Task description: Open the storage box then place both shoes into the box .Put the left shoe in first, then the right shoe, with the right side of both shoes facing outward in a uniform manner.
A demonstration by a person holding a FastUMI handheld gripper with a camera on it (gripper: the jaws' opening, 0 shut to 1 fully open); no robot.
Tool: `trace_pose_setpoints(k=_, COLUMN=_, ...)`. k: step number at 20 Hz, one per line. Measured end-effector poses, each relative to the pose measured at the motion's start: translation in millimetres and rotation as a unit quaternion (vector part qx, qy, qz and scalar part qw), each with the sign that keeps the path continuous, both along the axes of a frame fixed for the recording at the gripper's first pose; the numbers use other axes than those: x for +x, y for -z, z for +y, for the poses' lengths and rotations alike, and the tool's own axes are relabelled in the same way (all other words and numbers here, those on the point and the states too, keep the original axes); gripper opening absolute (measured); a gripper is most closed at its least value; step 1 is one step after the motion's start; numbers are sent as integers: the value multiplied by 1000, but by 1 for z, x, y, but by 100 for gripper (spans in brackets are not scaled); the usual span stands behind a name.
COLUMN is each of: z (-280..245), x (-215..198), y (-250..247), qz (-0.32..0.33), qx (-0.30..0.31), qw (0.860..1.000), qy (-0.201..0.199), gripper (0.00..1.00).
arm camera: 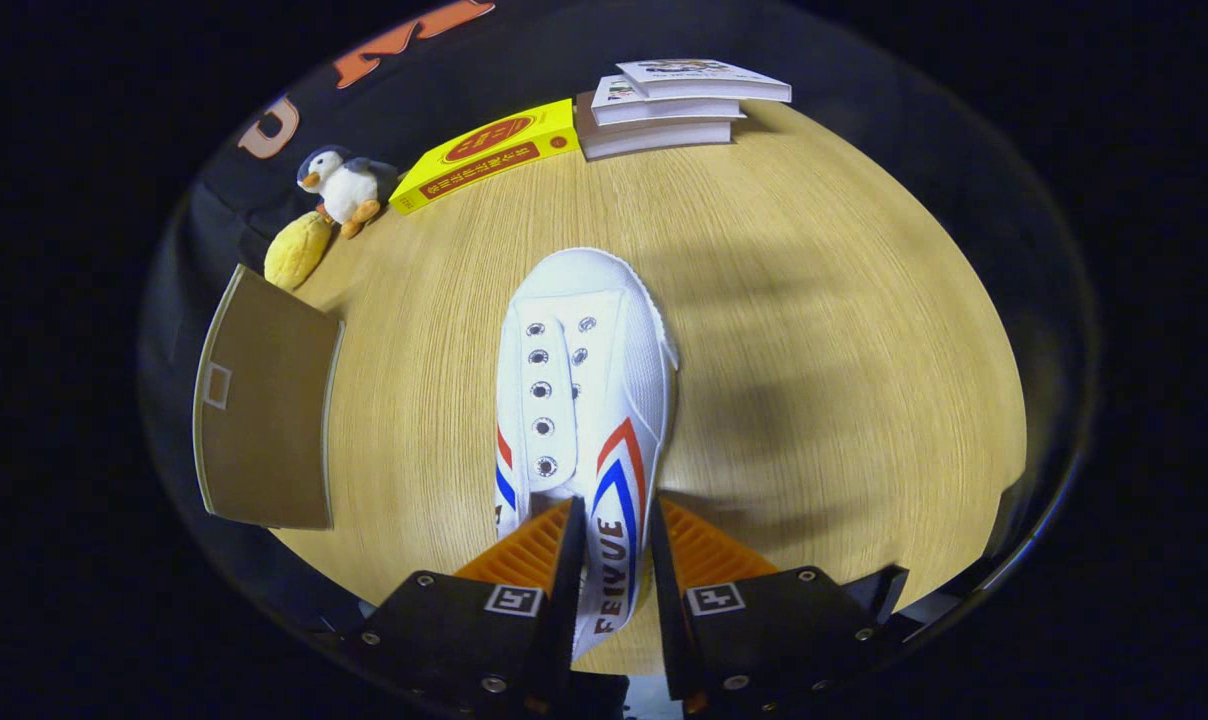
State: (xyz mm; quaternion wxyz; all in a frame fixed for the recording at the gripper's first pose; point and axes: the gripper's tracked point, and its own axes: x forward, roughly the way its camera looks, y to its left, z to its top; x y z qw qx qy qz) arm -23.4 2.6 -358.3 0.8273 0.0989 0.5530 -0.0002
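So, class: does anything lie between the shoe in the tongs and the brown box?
Nothing visible. The tongs grip the white shoe's side wall; bare table separates it from the brown box.

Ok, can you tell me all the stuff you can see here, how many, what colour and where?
Shoe: one, white with red and blue stripes, on the table, its heel side wall between the fingers and its toe pointing away.
Table: one, light wood, under everything.
Storage box lid: one, brownish flat panel, left of the shoe at the table's edge.
Yellow book: one, yellow with red, at the far side, beyond the shoe.
Stacked books: three, whitish, piled just right of the yellow book.
Penguin toy: one, white and dark grey with orange feet, left of the yellow book.
Yellow plush: one, yellow, just below the penguin.
Gripper: one, fingers closed on the shoe's side wall.
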Motion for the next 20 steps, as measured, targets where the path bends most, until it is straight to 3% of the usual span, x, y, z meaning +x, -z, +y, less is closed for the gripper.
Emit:
trace_pose_setpoints(k=3, z=-5, x=4, y=1, qz=-34, qx=23, qw=998, qy=38, gripper=28)
trace_pose_setpoints(k=4, z=-8, x=3, y=-2, qz=-42, qx=43, qw=996, qy=67, gripper=14)
trace_pose_setpoints(k=6, z=-8, x=4, y=-2, qz=-53, qx=62, qw=992, qy=99, gripper=1)
trace_pose_setpoints(k=10, z=-5, x=2, y=-16, qz=-70, qx=4, qw=995, qy=75, gripper=0)
trace_pose_setpoints(k=20, z=114, x=26, y=-115, qz=-136, qx=67, qw=987, qy=57, gripper=0)
